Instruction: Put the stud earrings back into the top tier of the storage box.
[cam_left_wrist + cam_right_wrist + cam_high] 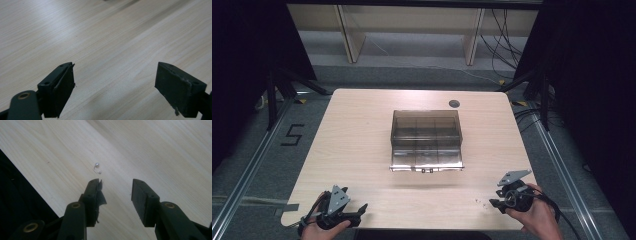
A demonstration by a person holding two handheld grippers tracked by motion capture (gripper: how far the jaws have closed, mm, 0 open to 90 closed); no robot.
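1. A small earring (pixel 97 168), a curved wire with a pearl-like bead at one end and a smaller ball at the other, lies on the table (pixel 362 130) near its front right corner, just ahead of the right gripper (pixel 116 187).
2. The right gripper's jaws stand partly apart with nothing between them; the earring lies beyond the left jaw's tip, untouched.
3. To pick it up well, the gripper likely needs to shift so the wire sits centred between the pads, then come down low and close gently, as the piece is tiny and could skid away.
4. The left gripper (pixel 115 75) rests at the front left, jaws wide and empty.
5. A clear compartment box (pixel 426 140) stands open mid-table, well apart from the earring.
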